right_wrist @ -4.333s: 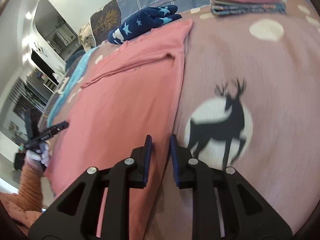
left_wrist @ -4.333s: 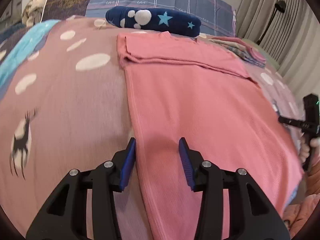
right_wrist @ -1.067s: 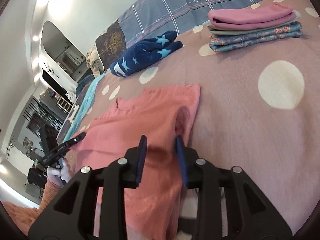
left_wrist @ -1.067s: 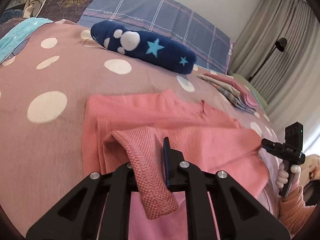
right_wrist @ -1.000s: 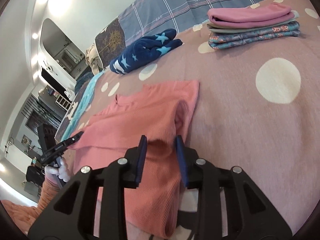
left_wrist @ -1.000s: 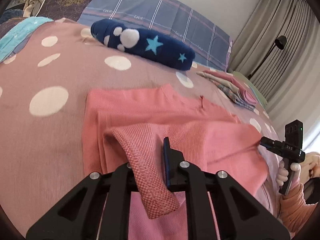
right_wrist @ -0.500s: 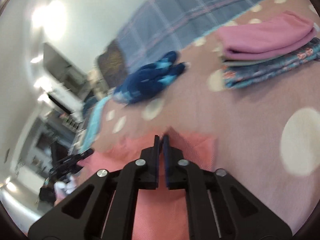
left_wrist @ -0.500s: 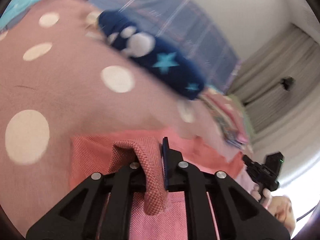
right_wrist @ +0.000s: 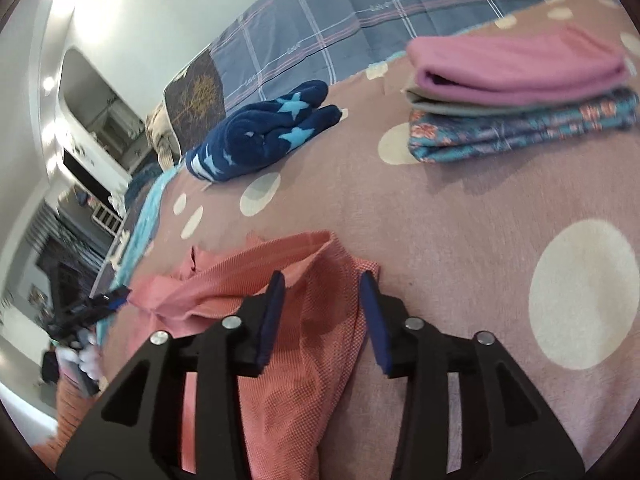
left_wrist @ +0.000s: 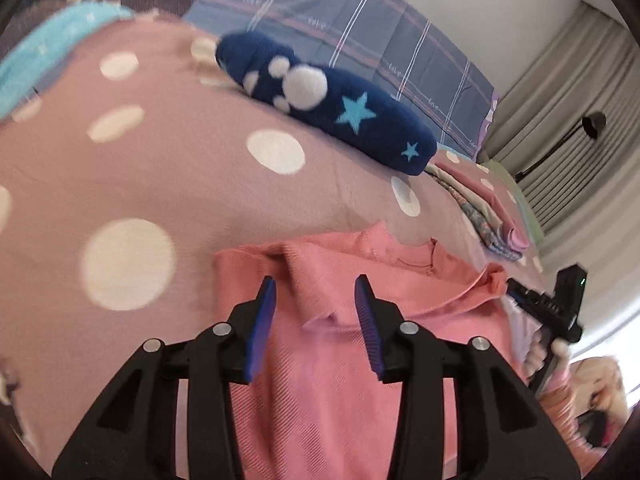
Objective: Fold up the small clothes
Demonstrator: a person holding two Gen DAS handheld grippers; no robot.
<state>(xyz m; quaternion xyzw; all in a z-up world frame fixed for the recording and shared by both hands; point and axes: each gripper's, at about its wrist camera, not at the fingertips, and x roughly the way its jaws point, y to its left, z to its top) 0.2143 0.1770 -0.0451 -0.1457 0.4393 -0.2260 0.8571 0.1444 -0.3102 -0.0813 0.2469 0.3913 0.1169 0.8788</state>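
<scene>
A coral-pink knit top lies folded on the dotted pink bedspread, its lifted edge now resting near the collar. My left gripper hovers over the top's left corner; its jaws are opening, and the cloth lies loose under them, untouched by the pads. My right gripper is over the right corner of the top, jaws also opening, with a slack ridge of fabric between the fingers but not pinched. Each gripper shows small in the other's view, the right gripper and the left gripper.
A navy plush with stars lies beyond the top. To the right sits a stack of folded clothes. A blue plaid pillow lines the headboard side. Curtains and a floor lamp stand at the far right.
Both grippers carried the top's lower edge forward over its collar end while shut on it. Both have since opened and the fabric has dropped onto the garment.
</scene>
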